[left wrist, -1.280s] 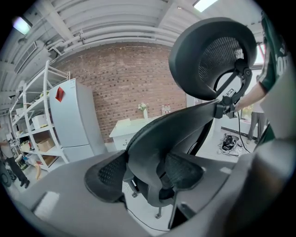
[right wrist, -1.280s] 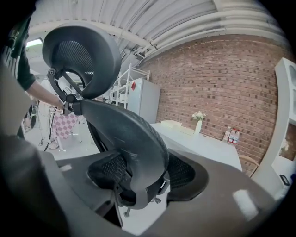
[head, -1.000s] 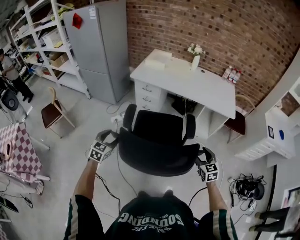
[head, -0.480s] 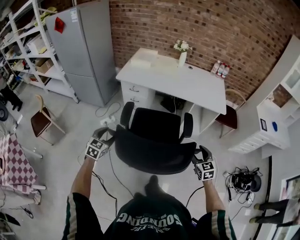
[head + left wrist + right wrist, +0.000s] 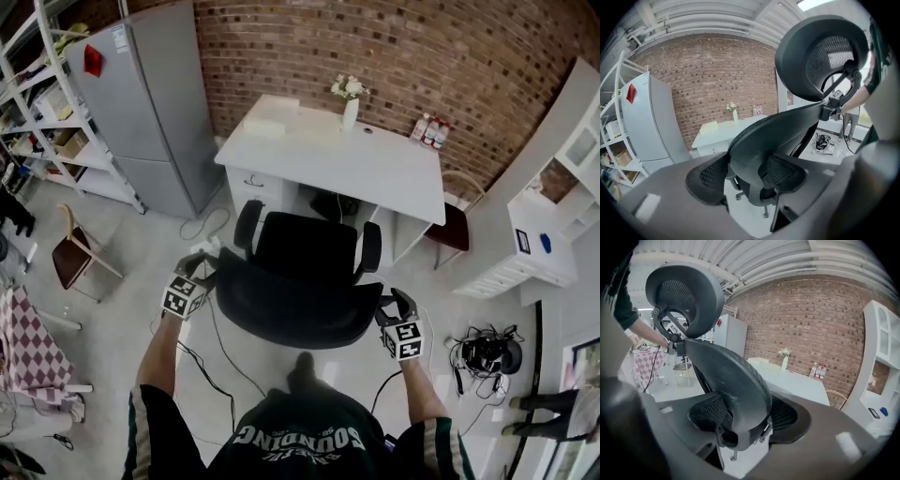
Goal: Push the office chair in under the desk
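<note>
The black office chair (image 5: 305, 277) faces the white desk (image 5: 337, 164), its seat just short of the desk's front edge. My left gripper (image 5: 192, 279) clamps the left edge of the chair's backrest (image 5: 281, 314), and my right gripper (image 5: 394, 307) clamps its right edge. In the left gripper view the backrest rim (image 5: 754, 140) runs between the two black pads (image 5: 710, 180) of the left gripper (image 5: 747, 176). The right gripper view shows the same: the rim (image 5: 736, 380) sits between the right gripper's (image 5: 747, 420) pads (image 5: 787, 416). The headrest (image 5: 820, 56) rises above.
A drawer unit (image 5: 251, 183) fills the desk's left side. On top stand a flower vase (image 5: 349, 105) and bottles (image 5: 429, 131). A grey fridge (image 5: 141, 103) and shelves (image 5: 37, 103) stand left, wooden chairs (image 5: 75, 253) (image 5: 452, 227) on either side. Cables (image 5: 487, 352) lie on the floor right.
The chair has rolled forward toward the desk with both grippers holding its backrest. The gap between seat and desk has shrunk, and the person has stepped along behind it.
</note>
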Tool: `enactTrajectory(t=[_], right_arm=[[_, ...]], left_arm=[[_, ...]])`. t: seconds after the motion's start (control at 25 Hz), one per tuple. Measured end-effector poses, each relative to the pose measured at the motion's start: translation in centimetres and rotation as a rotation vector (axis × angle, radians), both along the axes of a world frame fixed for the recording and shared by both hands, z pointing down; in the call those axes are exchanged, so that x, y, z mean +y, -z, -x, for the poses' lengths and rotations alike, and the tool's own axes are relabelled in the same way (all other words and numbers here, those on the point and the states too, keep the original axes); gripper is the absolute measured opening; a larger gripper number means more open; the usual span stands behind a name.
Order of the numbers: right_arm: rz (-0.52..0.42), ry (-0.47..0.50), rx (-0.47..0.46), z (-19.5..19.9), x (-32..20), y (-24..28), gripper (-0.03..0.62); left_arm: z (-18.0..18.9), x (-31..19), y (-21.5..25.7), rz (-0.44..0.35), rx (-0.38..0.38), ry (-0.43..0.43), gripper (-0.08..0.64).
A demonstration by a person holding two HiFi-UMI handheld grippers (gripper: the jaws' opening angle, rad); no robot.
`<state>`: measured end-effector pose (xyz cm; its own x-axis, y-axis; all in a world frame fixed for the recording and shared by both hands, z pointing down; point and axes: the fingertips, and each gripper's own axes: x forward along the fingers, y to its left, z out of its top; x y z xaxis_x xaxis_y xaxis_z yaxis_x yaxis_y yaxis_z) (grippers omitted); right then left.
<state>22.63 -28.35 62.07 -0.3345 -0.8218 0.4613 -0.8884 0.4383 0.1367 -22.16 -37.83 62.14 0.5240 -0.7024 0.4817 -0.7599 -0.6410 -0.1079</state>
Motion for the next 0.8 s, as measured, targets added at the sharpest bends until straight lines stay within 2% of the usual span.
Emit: enactTrajectory(t=[0.44,0.8], right_arm=[[-0.009,0.032,0.016,3.2,0.1,-0.6,0.255],[-0.006,0.024,0.055,2.0,-1.2,-0.7,0.244]], left_arm=[[1.5,-3.1,-0.2,0.017,-0.006,-0.019,0.261],[0.5,-3.8,-0.1,0.014,0.022,-0.015,0.261]])
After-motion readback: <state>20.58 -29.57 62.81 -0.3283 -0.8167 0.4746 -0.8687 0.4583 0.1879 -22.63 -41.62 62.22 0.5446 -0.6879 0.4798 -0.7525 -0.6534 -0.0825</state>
